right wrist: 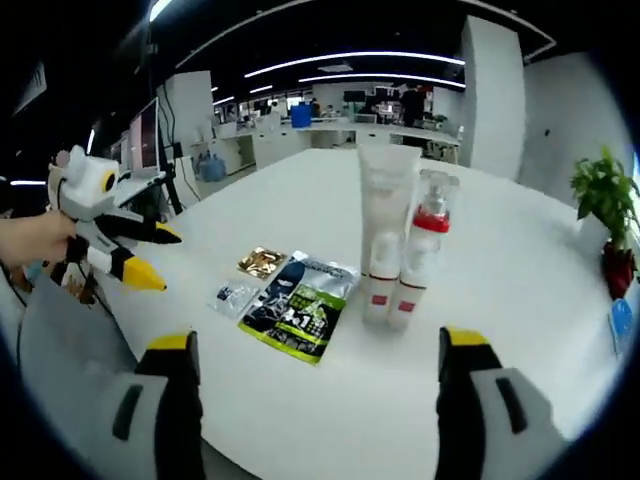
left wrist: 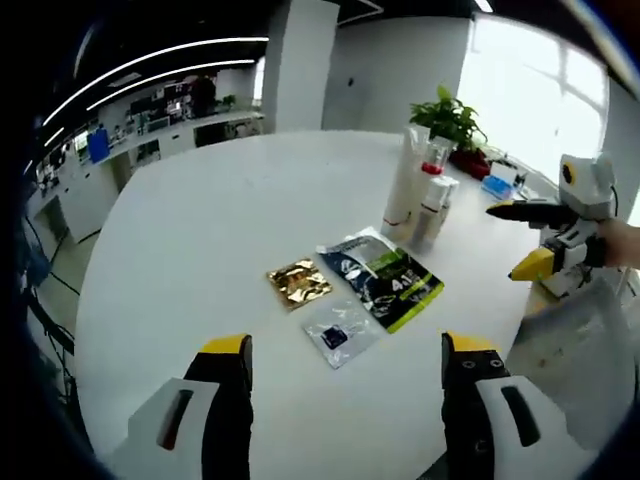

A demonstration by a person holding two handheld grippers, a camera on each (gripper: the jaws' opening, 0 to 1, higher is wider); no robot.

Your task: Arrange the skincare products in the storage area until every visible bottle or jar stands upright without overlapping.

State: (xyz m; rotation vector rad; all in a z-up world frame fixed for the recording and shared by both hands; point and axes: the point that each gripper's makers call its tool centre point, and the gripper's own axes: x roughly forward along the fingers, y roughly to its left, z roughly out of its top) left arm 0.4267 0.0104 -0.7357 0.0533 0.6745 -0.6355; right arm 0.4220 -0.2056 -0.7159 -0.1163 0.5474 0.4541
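On the white table point(left wrist: 200, 230) stands a tight cluster of skincare products, all upright. It holds a tall white tube point(right wrist: 385, 200), a clear pump bottle with a red collar point(right wrist: 428, 215) and two small white bottles point(right wrist: 378, 285) in front. In the left gripper view the tube point(left wrist: 405, 185) and pump bottle point(left wrist: 432, 172) stand at the far right. My left gripper point(left wrist: 347, 352) is open above the near table edge, well short of them. My right gripper point(right wrist: 318, 345) is open too, facing the cluster from the other side. Each gripper appears in the other's view, right gripper point(left wrist: 525, 240), left gripper point(right wrist: 155, 255), both empty.
Three flat sachets lie between the grippers: a gold one point(left wrist: 298, 282), a black-and-green packet point(left wrist: 385, 275) and a small clear one point(left wrist: 340, 333). A potted plant point(right wrist: 600, 195) and a blue item point(right wrist: 620, 322) sit behind the bottles. A hand point(right wrist: 30, 240) holds the left gripper.
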